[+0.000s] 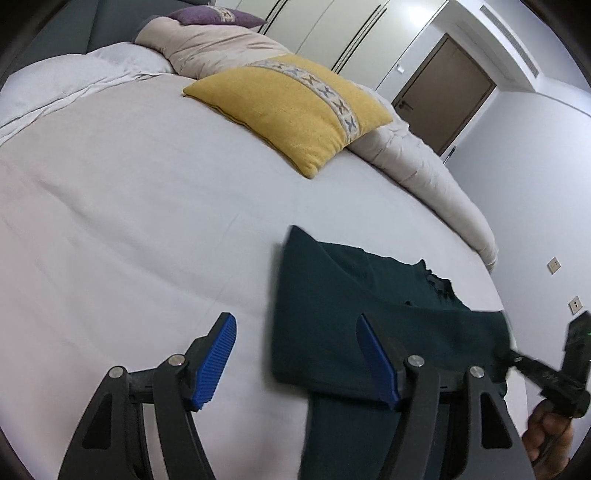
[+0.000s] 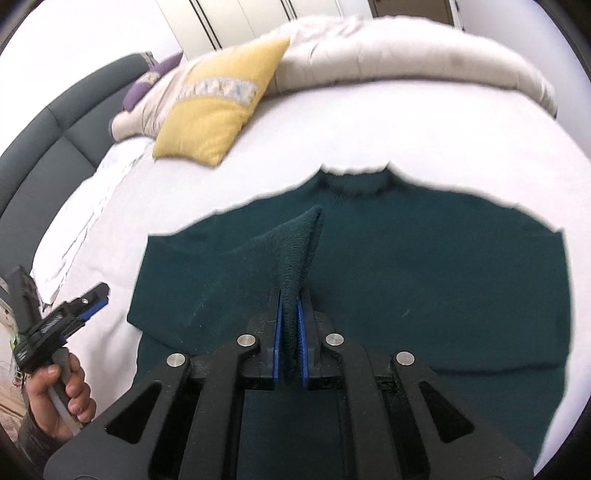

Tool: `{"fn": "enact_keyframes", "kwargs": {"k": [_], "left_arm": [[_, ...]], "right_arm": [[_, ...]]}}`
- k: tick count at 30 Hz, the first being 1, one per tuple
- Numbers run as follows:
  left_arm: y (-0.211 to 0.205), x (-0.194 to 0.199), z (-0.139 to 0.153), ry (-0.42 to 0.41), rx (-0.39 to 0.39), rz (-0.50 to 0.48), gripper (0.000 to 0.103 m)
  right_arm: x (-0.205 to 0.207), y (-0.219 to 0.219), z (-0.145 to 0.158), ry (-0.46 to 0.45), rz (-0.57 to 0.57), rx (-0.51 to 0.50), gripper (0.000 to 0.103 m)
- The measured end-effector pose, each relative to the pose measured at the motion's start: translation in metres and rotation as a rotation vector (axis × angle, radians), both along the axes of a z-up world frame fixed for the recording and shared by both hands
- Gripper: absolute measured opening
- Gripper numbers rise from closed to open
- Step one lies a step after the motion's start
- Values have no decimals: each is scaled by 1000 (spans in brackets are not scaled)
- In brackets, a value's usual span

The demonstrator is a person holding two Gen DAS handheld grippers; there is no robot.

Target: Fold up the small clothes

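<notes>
A dark green knitted sweater [image 2: 424, 273] lies flat on the white bed sheet [image 2: 369, 125], its collar pointing away from me. My right gripper [image 2: 290, 306] is shut on a pinched ridge of the sweater's fabric, which stands up between the blue pads. In the left wrist view the same sweater [image 1: 332, 302] lies to the right, partly folded. My left gripper [image 1: 297, 326] is open over the sweater's left edge, with nothing between its blue fingers [image 1: 218, 358]. The right gripper [image 1: 517, 360] shows at the far right, gripping the cloth.
A yellow cushion [image 1: 291, 110] with a patterned band rests further up the bed, against a rolled beige duvet [image 1: 417, 170]. A purple cushion [image 1: 218, 16] lies near the grey headboard [image 2: 55, 133]. A hand [image 2: 64, 391] holds the left gripper [image 2: 96, 303]. A brown door [image 1: 445, 92] stands beyond.
</notes>
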State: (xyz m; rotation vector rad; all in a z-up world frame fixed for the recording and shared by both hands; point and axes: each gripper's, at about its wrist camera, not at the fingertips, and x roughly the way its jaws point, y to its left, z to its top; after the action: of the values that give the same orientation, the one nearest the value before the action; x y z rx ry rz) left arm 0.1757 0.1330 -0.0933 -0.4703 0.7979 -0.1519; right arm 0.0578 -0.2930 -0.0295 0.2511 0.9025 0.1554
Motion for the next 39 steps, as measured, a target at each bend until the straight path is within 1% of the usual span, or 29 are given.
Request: {"fn": "enact_keyframes", "kwargs": {"k": [2,3,6,8,9,10,13,16,17,18,19,20,21,23,25,28,30,31,32,33,35,36,37,39], "left_arm": [[-5,10,-3,16,19,-10,71],[-7,15,-6,27,26,-11,71],[-14,34,-15,62,36,-13,71],[-23,46,-21,84,55,-25,71],[-28,52,-23,91,70,-32,71],[-33,57,-25,98,88,-39,71],[-44,73,-29,109,136,-47,71],[-51,88,-32,125,161,-58,67],[-56,94,-35,136,180,-75,56],[-60,98,-37,146,198,-85,43],[-64,102,-40,150,210,-94,37],[-66,104,-40,149,211,-103,23],[-68,105,-39,149,210,-115,14],[-72,103,-34,132,236,-125,8],[-70,101,-28,110,228,-122,8],[-60,99,-20,86,176,-106,8],[-60,102,-26,93,188,-101,8],[-62,105,-38,115,216,-108,8],[-63,103,-46,117,226,-113,9],[-63,102,-48,100,226,-113,9],[-62,100,-45,89,212,-107,9],[-60,101,-44,93,201,-104,13],[-57,101,-42,99,189,-102,14],[-50,95,-33,93,176,-71,22]], "right_arm": [[2,-19,9,-19,-27,-25,6],[5,-29,8,-12,-44,-29,6],[18,-66,-16,61,-102,-56,6],[23,-86,-40,135,-147,-25,6],[22,-92,-49,148,-155,-18,6],[21,-95,-54,141,-154,-3,6],[19,-97,-57,115,-155,15,6],[19,-102,-57,102,-143,24,6],[17,-104,-59,100,-139,27,6],[17,-104,-59,101,-137,28,6],[17,-104,-60,104,-134,24,6],[16,-102,-63,107,-133,19,6],[16,-102,-65,110,-132,14,6],[17,-104,-68,106,-134,22,6],[17,-103,-65,88,-137,30,6],[14,-101,-51,48,-135,54,6],[16,-101,-51,41,-138,63,6],[19,-103,-60,61,-143,59,6],[23,-103,-71,92,-149,57,6],[25,-106,-89,125,-161,72,6],[23,-114,-94,103,-183,142,6],[22,-116,-94,102,-193,163,6],[22,-115,-92,101,-191,155,6],[21,-111,-85,95,-183,127,6]]}}
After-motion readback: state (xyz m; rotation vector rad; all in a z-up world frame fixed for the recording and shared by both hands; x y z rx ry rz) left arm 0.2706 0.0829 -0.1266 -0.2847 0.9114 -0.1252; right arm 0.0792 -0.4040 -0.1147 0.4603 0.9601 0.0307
